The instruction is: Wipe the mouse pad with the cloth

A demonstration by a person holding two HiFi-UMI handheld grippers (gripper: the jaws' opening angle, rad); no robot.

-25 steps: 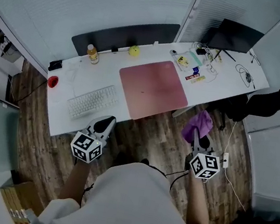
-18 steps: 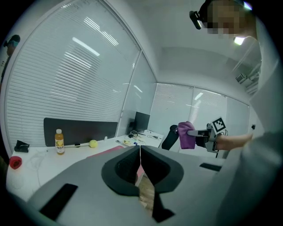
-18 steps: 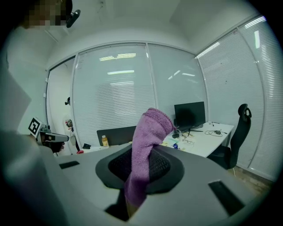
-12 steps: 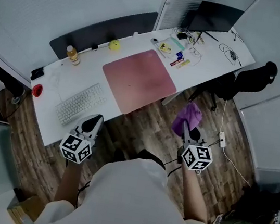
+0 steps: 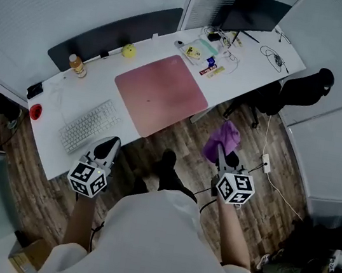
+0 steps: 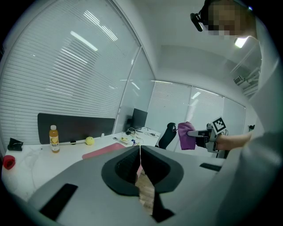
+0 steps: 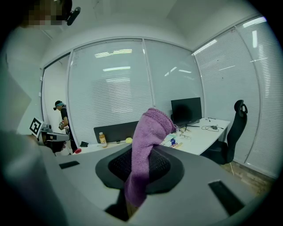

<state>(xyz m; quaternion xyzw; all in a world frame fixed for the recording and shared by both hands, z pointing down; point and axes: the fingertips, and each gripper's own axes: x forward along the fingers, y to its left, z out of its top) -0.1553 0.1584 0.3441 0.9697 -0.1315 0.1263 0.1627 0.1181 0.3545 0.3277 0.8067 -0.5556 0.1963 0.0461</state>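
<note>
The right gripper point(image 5: 219, 150) is still clamping the purple cloth point(image 5: 223, 136) mid-frame, the left gripper point(image 5: 110, 143) is closed and empty, and the pink mouse pad point(image 5: 160, 94) is drifting upper-left, so wiping isn't happening yet.

Your head camera looks steeply down from well above the desk point(image 5: 61, 99), which lies ahead of you. The cameras on the left gripper point(image 5: 109, 145) and right gripper point(image 5: 220, 151) sit low, off its near edge, facing along their jaws across it. All three share the bottle point(image 5: 75, 65), ball point(image 5: 128, 50) and monitor point(image 5: 251, 13); the cloth point(image 7: 146, 150) blocks the right view's middle.
</note>
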